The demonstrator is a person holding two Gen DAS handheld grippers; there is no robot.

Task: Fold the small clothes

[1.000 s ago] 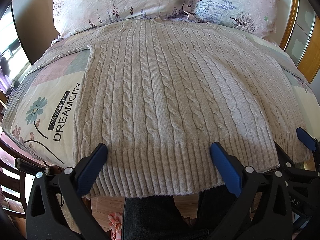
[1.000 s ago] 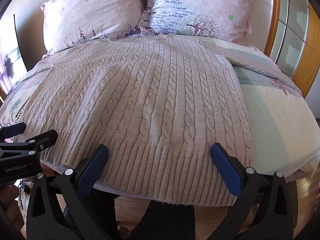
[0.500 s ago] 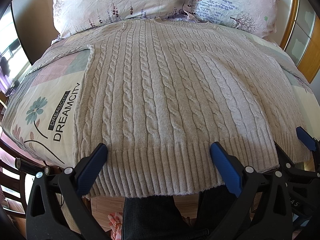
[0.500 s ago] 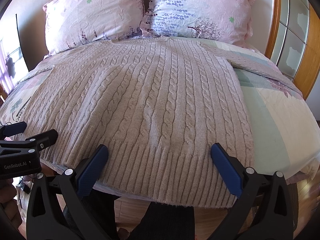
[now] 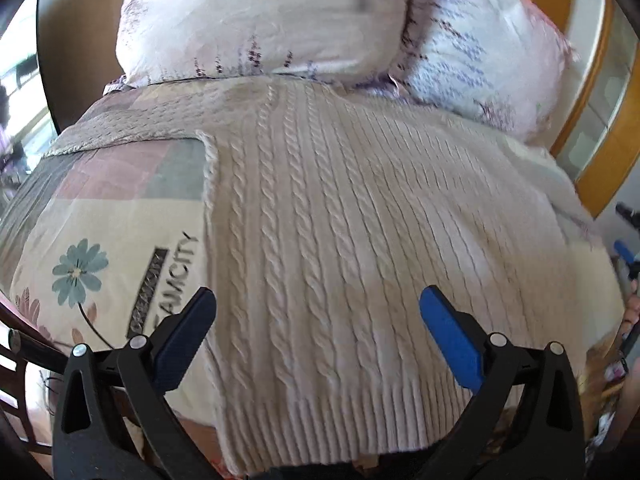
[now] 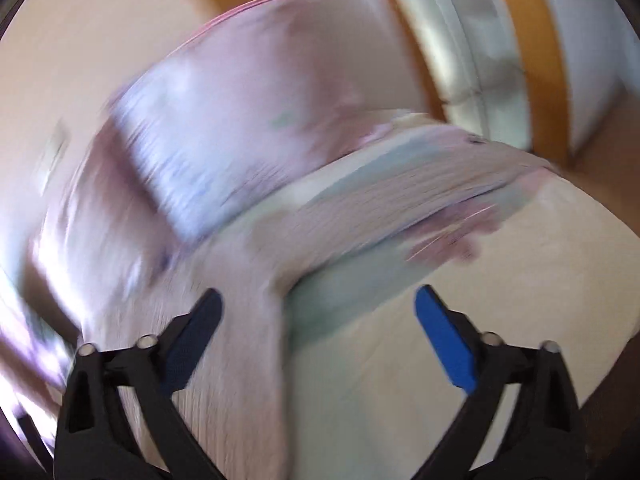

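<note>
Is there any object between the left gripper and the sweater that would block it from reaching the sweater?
Nothing visible blocks it. The left gripper is open directly over the sweater, which lies flat on the bed. The pillows sit beyond the sweater, out of the way.

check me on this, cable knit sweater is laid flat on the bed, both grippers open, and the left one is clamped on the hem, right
Not quite: the left gripper is open over the sweater, clamped on nothing. The left wrist view shows its fingers spread wide. The rest stands: the sweater lies on the bed, right gripper open.
</note>
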